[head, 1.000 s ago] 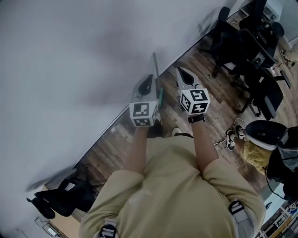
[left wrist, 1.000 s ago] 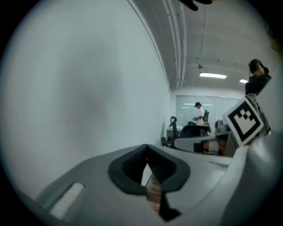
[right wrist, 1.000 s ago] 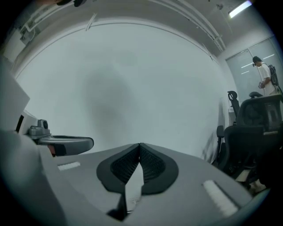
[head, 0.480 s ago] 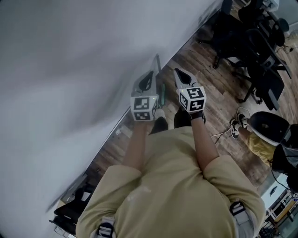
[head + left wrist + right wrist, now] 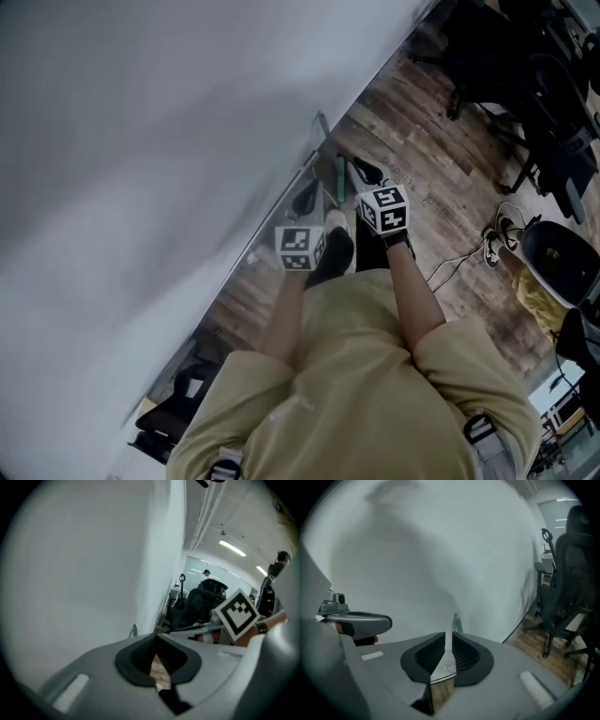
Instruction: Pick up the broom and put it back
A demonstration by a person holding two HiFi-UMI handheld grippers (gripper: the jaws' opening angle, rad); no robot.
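The broom (image 5: 323, 141) leans against the white wall, a thin grey handle with a green section lower down. Its green tip shows ahead of both grippers (image 5: 134, 630) (image 5: 456, 620). My left gripper (image 5: 307, 194) (image 5: 155, 637) hangs beside the handle on its left, its pads meeting at the tips, nothing in them. My right gripper (image 5: 362, 172) (image 5: 447, 637) is just right of the handle. Its jaws have just been opening and stand a narrow slit apart, with nothing between them. Neither gripper touches the broom.
The wall (image 5: 141, 141) fills the left side and meets a wooden floor (image 5: 422, 141). Black office chairs (image 5: 525, 84) stand at the far right. Shoes and a cable (image 5: 497, 246) lie near a round black seat (image 5: 558, 258). Dark objects (image 5: 178, 412) sit lower left.
Both grippers have come down toward the floor along the wall, closer to the lower part of the broom handle. The right jaws have parted slightly.
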